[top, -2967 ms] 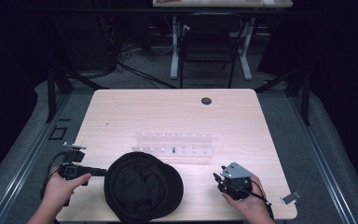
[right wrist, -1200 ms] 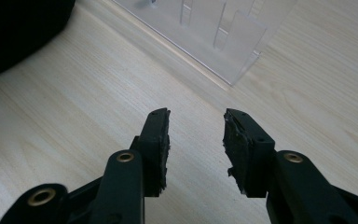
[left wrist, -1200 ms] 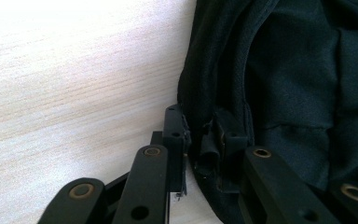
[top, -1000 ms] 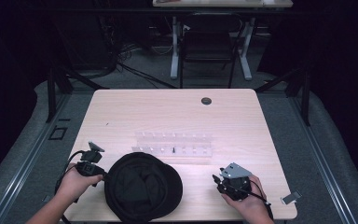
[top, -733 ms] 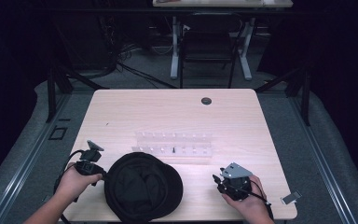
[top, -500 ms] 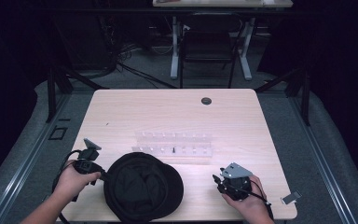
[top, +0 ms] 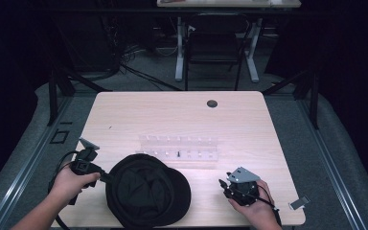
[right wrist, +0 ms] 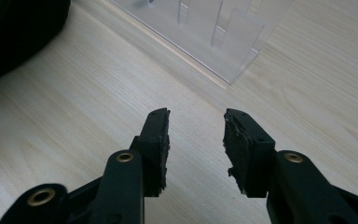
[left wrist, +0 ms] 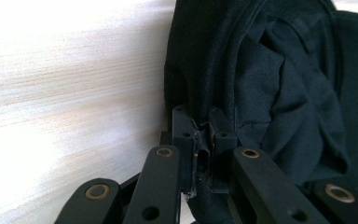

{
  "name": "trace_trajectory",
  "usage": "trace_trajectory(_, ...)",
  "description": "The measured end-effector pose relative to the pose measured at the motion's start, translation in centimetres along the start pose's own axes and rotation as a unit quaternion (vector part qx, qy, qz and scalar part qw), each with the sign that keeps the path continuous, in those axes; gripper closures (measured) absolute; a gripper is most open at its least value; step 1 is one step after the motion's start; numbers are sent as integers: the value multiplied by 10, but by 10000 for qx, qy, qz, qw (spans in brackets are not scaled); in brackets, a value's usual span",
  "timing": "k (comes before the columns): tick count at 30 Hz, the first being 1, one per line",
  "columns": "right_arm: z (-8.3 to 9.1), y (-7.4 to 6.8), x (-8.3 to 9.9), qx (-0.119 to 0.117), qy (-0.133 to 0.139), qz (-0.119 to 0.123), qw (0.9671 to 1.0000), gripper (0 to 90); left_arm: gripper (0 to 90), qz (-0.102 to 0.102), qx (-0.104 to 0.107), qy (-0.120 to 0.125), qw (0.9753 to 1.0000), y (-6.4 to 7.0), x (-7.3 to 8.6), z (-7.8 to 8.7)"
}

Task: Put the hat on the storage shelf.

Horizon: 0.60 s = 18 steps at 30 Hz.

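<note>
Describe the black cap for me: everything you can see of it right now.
The black cap is soft woven fabric, lying upside down near the table's front edge, its creased lining and stitched rim facing up, with the brim toward the right gripper. The left gripper is shut on its left rim, fabric pinched between the fingers. The clear plastic rack sits just behind it.

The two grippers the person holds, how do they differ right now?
The left gripper is shut on the rim of the black cap; the right gripper is open and holds nothing. The left gripper touches the cap at its left edge, while the right gripper sits apart from it, over bare table near the clear plastic rack. Both have two black jaws, and each is held in one hand near the table's front edge.
</note>
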State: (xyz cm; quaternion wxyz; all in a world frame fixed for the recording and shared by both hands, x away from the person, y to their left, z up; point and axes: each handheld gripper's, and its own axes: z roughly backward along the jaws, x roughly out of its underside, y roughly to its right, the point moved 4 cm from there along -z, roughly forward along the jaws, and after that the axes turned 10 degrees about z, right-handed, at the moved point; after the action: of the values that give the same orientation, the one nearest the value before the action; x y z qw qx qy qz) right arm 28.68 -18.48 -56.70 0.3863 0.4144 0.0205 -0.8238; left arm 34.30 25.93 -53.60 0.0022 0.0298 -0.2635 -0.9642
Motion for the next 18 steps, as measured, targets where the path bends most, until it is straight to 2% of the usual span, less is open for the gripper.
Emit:
trace_trajectory(6,0,0,0,1,4,-2,10000,602,848,-38,139,34,9999,7,1,10)
trace_trajectory(14,0,0,0,-1,-14,7,10000,602,849,-7,78,61,10000,10,3,23)
trace_trajectory(15,0,0,0,2,-15,7,10000,602,849,47,96,41,9999,11,3,24)
trace_trajectory(17,0,0,0,-1,-2,-5,10000,602,849,25,124,2,9999,12,3,26)
trace_trajectory(18,0,0,0,-1,-26,5,10000,602,849,49,228,19,9997,14,4,29)
